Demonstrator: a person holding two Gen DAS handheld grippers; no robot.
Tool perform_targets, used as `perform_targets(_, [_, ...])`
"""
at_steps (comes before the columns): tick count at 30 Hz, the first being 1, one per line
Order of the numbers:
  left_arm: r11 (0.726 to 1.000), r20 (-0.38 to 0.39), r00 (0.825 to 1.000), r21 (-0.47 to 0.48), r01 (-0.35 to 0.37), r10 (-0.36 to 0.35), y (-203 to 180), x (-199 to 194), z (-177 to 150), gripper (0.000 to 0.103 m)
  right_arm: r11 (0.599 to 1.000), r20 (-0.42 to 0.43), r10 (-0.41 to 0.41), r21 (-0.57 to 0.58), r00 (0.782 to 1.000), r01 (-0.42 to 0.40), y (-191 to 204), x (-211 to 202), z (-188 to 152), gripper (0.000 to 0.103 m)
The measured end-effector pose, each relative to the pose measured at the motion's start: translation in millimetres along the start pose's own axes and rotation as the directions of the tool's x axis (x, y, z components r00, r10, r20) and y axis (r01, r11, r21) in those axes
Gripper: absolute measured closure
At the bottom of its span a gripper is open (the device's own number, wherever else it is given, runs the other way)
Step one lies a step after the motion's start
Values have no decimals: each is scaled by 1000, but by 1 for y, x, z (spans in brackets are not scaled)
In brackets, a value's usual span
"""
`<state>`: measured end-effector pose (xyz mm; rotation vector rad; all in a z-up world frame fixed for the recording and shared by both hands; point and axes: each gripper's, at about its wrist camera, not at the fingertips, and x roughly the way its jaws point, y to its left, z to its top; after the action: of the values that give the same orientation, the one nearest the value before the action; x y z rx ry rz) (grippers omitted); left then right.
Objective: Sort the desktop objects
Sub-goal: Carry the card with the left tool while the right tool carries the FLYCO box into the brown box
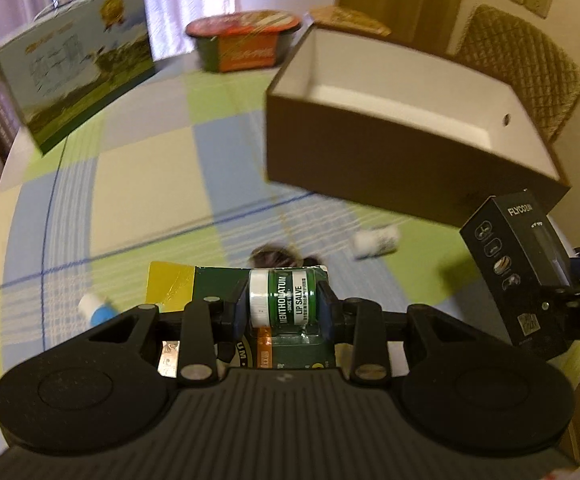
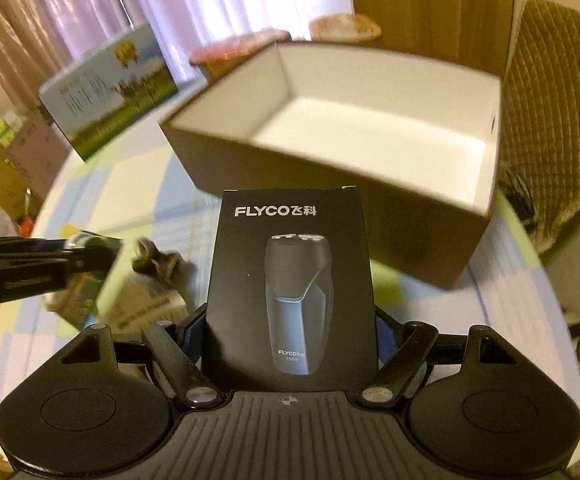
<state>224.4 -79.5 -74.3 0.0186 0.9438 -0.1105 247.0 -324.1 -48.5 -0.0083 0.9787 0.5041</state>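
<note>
My left gripper (image 1: 283,306) pinches a lip salve pack (image 1: 281,300); my right gripper (image 2: 290,332), spread wide, clamps a shaver box (image 2: 290,280), low in frame.

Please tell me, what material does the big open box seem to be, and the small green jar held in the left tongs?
The open box looks like stiff paperboard: matte brown outside, plain white inside, with sharp folded corners and thin walls. The green jar in the left tongs is probably plastic: its white ribbed cap and glossy printed label suggest it, though glass under the label cannot be excluded.
</note>
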Motion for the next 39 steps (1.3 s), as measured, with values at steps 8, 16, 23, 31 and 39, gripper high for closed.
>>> perform_targets(8, [997, 76, 995, 45, 58, -61, -30, -9, 41, 73, 1000, 108, 9, -4, 994, -9, -21, -25, 39, 27])
perform_targets(16, [993, 163, 982, 93, 78, -93, -57, -2, 99, 73, 1000, 160, -28, 1, 987, 28, -51, -15, 86, 27])
perform_targets(23, [986, 187, 975, 138, 96, -121, -76, 27, 153, 73, 996, 134, -87, 16, 987, 86, -70, 23, 111, 27])
perform_targets(31, [979, 71, 983, 128, 161, -171, -93, 96, 183, 73, 992, 39, -128, 5, 991, 128, -90, 70, 119, 27])
perform_targets(39, [984, -65, 986, 76, 159, -154, -97, 159, 180, 73, 987, -38, -144, -76, 989, 141, -93, 107, 123, 27])
